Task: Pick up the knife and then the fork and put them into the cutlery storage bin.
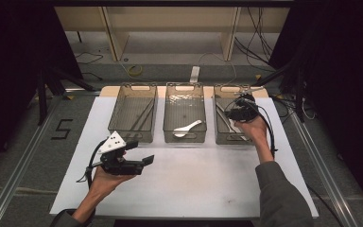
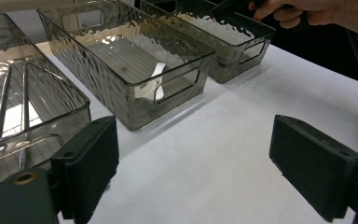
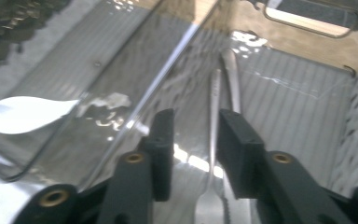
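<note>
Two slim silver utensils [image 3: 223, 84] lie flat, side by side, lengthwise in the right-hand smoked-plastic bin [image 3: 307, 98]

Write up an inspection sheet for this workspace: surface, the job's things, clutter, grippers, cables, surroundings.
Surface: white tabletop, bare in front of the bins.
Job's things: three smoked clear bins in a row. Right bin holds metal cutlery lying lengthwise; middle bin holds a white spoon; left bin holds thin metal rods.
Clutter: nothing seen.
Grippers: right gripper is inside the right bin, jaws parted, a metal handle between them with gaps on both sides. Left gripper is held over the bare table, jaws wide, nothing between.
Cables: one trails from each gripper; more lie on the floor behind the table.
Surroundings: wooden frame behind, black curtains at the sides, a 5 marked on the floor.
</note>
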A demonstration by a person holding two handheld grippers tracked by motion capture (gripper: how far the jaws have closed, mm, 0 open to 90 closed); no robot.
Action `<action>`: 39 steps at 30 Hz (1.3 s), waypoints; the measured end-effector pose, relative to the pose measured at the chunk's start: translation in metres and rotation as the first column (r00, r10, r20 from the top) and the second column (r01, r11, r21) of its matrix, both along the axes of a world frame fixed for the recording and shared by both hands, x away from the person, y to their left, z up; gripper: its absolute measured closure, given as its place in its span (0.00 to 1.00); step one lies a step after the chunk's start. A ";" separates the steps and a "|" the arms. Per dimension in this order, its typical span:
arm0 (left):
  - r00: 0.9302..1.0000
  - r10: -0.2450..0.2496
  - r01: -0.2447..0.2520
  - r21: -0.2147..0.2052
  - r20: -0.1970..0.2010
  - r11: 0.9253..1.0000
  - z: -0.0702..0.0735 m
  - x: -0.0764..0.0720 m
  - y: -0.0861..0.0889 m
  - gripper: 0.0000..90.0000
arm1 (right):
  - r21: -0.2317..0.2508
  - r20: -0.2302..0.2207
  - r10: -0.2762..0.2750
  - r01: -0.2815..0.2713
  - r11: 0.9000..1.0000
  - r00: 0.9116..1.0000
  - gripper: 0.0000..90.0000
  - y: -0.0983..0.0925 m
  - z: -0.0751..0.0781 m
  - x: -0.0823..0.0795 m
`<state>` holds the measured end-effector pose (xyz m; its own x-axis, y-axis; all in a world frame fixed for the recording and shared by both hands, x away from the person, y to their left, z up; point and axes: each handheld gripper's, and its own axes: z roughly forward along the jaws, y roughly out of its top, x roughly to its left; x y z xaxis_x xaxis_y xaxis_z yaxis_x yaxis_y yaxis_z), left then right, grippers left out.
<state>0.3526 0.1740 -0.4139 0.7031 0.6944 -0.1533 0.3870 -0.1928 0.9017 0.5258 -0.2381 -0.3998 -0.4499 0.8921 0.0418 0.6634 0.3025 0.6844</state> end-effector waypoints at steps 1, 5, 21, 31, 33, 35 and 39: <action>1.000 0.000 0.000 0.001 -0.002 1.000 0.000 0.000 0.000 0.17 | 0.006 0.002 0.008 -0.008 1.000 1.000 0.68 0.001 0.001 -0.002; 1.000 -0.001 0.001 -0.003 -0.001 1.000 0.000 0.000 0.001 0.17 | 0.044 0.034 0.050 -0.051 0.998 0.998 0.60 0.001 0.007 -0.015; 1.000 0.002 -0.002 -0.007 -0.004 1.000 0.000 0.002 0.002 0.17 | 0.246 0.145 0.128 -0.161 0.956 0.981 0.35 0.002 0.005 -0.092; 1.000 0.003 -0.003 -0.015 -0.012 1.000 -0.001 0.003 0.002 0.17 | 0.269 0.160 0.169 -0.208 0.940 0.973 0.31 0.012 -0.005 -0.114; 1.000 0.004 -0.004 -0.017 -0.012 1.000 -0.001 0.003 0.003 0.17 | 0.266 0.170 0.181 -0.222 0.938 0.969 0.31 0.014 -0.007 -0.119; 1.000 0.006 -0.006 -0.008 0.000 1.000 0.000 0.002 0.003 0.17 | 0.260 0.175 0.192 -0.234 0.937 0.966 0.30 0.016 -0.008 -0.124; 1.000 0.010 -0.010 -0.022 0.009 1.000 0.001 0.002 0.003 0.17 | 0.275 0.187 0.199 -0.246 0.930 0.962 0.30 0.016 -0.010 -0.132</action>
